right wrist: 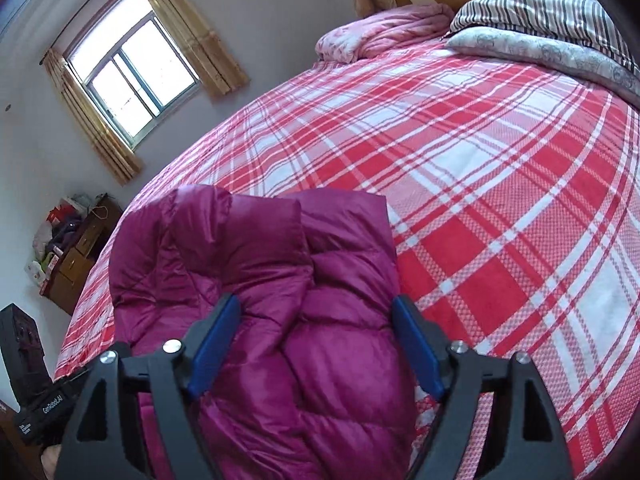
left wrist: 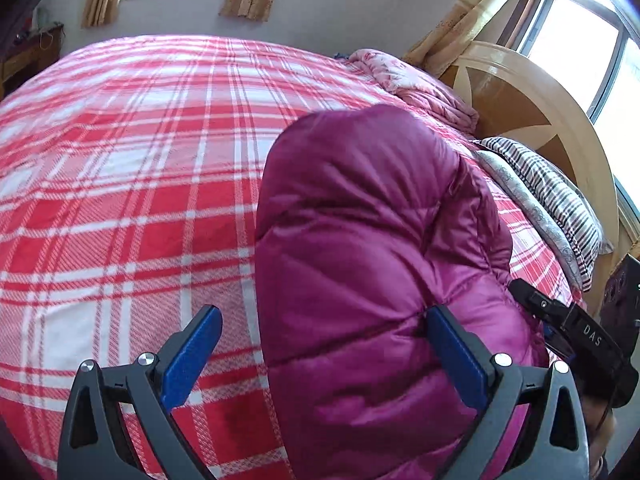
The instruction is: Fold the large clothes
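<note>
A magenta puffer jacket (left wrist: 360, 240) lies folded in a thick bundle on the red and white plaid bed (left wrist: 120, 160). My left gripper (left wrist: 324, 328) is open, its jaws wide apart, over the jacket's left edge; the right finger (left wrist: 456, 352) is over the jacket, the left finger (left wrist: 192, 360) over the bedspread. My right gripper (right wrist: 316, 340) is open above the jacket (right wrist: 260, 264), both blue fingers over its near end. The right gripper's body also shows in the left wrist view (left wrist: 576, 336) beyond the jacket.
A striped pillow (left wrist: 548, 200) and a pink quilt (left wrist: 412, 80) lie by the wooden headboard (left wrist: 532, 108). A cluttered wooden dresser (right wrist: 76, 240) stands beside the bed under a curtained window (right wrist: 128, 64). A black box (right wrist: 20, 344) sits on the floor.
</note>
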`<state>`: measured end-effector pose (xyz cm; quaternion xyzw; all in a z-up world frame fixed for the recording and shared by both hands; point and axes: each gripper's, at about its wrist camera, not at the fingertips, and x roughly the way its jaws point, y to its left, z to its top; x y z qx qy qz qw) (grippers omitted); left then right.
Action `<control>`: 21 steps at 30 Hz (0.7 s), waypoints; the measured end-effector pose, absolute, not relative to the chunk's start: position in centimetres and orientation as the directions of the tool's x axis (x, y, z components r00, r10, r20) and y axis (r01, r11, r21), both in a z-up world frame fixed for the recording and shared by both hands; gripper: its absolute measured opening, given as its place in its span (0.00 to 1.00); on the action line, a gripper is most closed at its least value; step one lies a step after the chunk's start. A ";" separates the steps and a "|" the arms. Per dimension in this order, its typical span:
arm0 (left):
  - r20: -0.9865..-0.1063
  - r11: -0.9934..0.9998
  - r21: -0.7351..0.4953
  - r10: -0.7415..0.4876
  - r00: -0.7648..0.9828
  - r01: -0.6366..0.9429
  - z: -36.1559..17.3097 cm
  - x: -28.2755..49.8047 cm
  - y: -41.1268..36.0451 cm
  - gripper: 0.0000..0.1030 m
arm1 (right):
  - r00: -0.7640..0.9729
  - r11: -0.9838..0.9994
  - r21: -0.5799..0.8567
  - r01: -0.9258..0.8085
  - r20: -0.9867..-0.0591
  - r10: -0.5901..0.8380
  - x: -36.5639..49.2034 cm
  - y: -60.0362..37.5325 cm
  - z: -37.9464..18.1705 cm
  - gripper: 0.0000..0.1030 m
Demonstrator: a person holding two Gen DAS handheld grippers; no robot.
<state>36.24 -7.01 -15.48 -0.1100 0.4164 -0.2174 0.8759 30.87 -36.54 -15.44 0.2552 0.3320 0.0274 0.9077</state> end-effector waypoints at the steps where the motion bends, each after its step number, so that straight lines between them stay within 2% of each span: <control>1: -0.677 0.876 -0.386 -0.483 0.555 0.291 -15.6 36.2 -7.0 0.99 | 0.780 0.869 0.479 0.126 -0.589 0.211 30.7 -36.8 -15.4 0.79; 4: -0.672 0.866 -0.394 -0.500 0.546 0.308 -16.0 35.9 -7.2 0.99 | 0.781 0.860 0.485 0.159 -0.595 0.191 30.4 -37.5 -15.8 0.89; 7: -0.668 0.853 -0.405 -0.522 0.531 0.329 -16.4 36.1 -7.4 0.99 | 0.767 0.848 0.509 0.148 -0.600 0.226 30.7 -37.6 -16.2 0.90; 8: -0.661 0.847 -0.415 -0.532 0.529 0.333 -16.6 36.1 -7.3 0.99 | 0.766 0.849 0.509 0.142 -0.599 0.231 30.6 -37.5 -16.2 0.87; 9: -0.657 0.843 -0.419 -0.538 0.528 0.337 -16.7 36.1 -7.4 0.99 | 0.756 0.843 0.525 0.120 -0.599 0.265 30.8 -37.4 -16.3 0.79; 11: -0.656 0.840 -0.417 -0.542 0.524 0.348 -16.7 36.1 -7.4 0.99 | 0.745 0.824 0.558 0.098 -0.590 0.311 30.9 -37.1 -16.5 0.69; 12: -0.653 0.833 -0.419 -0.553 0.518 0.361 -16.7 36.1 -7.6 0.99 | 0.735 0.820 0.567 0.078 -0.589 0.337 31.0 -36.9 -16.6 0.58; 15: -0.640 0.807 -0.410 -0.586 0.497 0.424 -16.5 35.8 -8.7 0.96 | 0.695 0.789 0.614 0.027 -0.579 0.427 31.4 -36.4 -17.1 0.38; 17: -0.631 0.800 -0.381 -0.591 0.503 0.463 -15.9 34.9 -9.4 0.72 | 0.685 0.760 0.650 0.003 -0.555 0.472 31.2 -36.5 -17.0 0.25; 18: -0.633 0.803 -0.358 -0.584 0.507 0.477 -15.5 34.5 -9.8 0.69 | 0.689 0.766 0.643 -0.005 -0.553 0.468 30.9 -36.4 -16.6 0.22; 21: -0.641 0.808 -0.313 -0.567 0.517 0.499 -14.2 33.5 -10.0 0.50 | 0.704 0.777 0.629 -0.018 -0.544 0.457 29.9 -35.9 -15.5 0.19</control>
